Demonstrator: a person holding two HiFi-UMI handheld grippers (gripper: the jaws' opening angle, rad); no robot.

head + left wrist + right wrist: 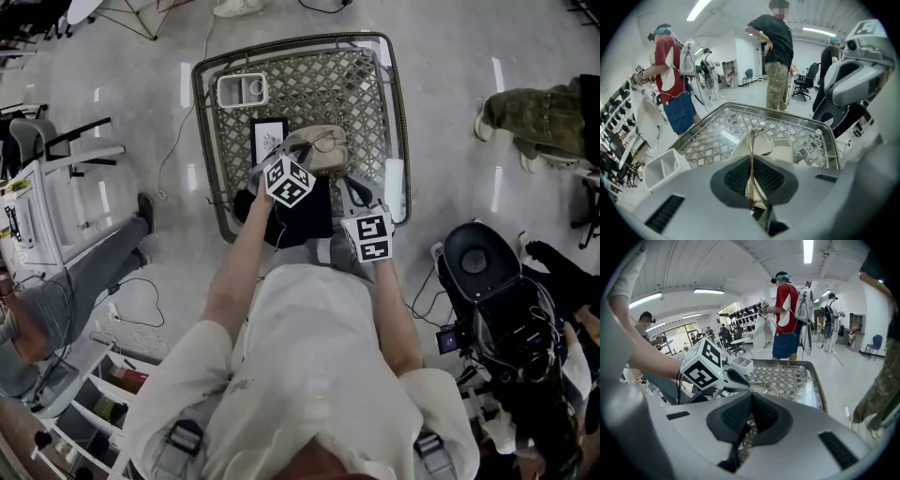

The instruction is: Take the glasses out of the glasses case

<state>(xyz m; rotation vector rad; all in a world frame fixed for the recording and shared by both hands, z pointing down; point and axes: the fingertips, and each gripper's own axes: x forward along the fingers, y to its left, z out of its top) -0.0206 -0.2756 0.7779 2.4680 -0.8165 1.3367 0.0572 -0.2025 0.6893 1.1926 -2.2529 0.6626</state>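
Note:
The beige glasses case (330,163) lies open on the glass-topped lattice table (208,141), near its front middle. My left gripper (306,156) is over the case and shut on the thin metal-framed glasses (762,142). The frame runs up between the jaws, with the case (784,149) just beyond. In the right gripper view the left gripper (737,379) carries its marker cube over the table. My right gripper (354,193) sits at the table's front right, beside the case. Its jaws (750,401) are shut with nothing visible between them.
A white two-part tray (242,91) stands at the table's far left and a black-framed card (267,139) lies left of the case. A black cloth (305,216) hangs over the front edge. A white strip (395,186) lies along the right rim. People stand around.

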